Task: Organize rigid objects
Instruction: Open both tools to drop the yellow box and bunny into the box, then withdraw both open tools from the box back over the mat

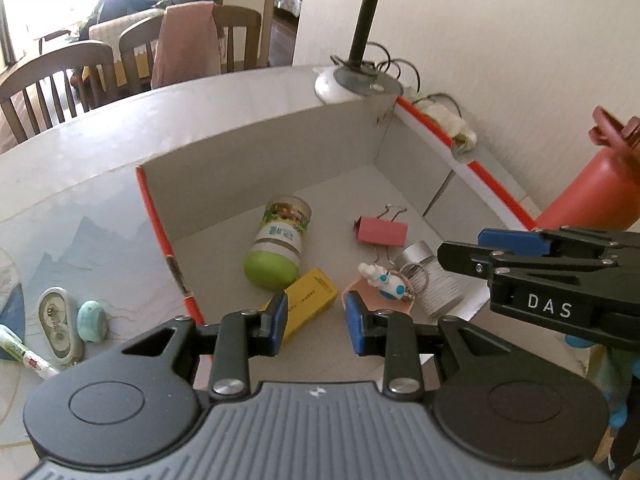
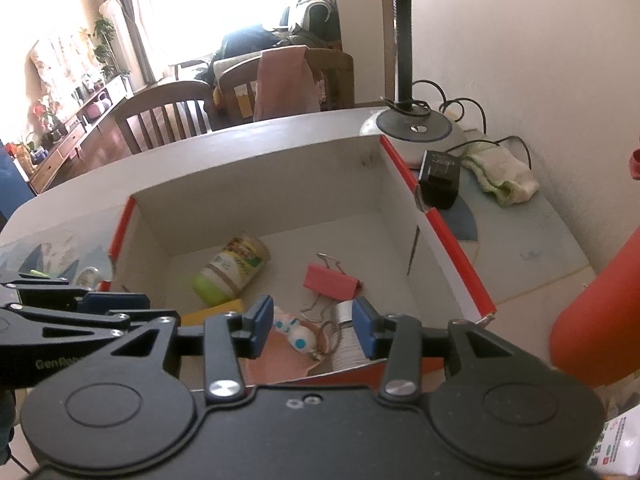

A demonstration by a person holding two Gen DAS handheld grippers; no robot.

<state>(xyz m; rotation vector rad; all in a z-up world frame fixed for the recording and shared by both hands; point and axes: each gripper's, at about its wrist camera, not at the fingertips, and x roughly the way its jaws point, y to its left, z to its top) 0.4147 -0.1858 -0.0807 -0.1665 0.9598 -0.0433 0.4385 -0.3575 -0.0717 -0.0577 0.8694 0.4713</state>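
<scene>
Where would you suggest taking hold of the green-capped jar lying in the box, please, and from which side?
Probably grip the jar across its labelled body, coming down from above with the fingers either side. It lies on its side on the box floor, green cap toward the camera, so the rounded cap would likely slip; the straight cylindrical middle gives parallel faces, and there is free floor on both sides.

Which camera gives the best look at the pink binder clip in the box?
The left wrist view: the pink binder clip lies unobstructed on the box floor, both wire handles visible. The right wrist view also shows it, though smaller and softer, with its near handle less clear.
</scene>
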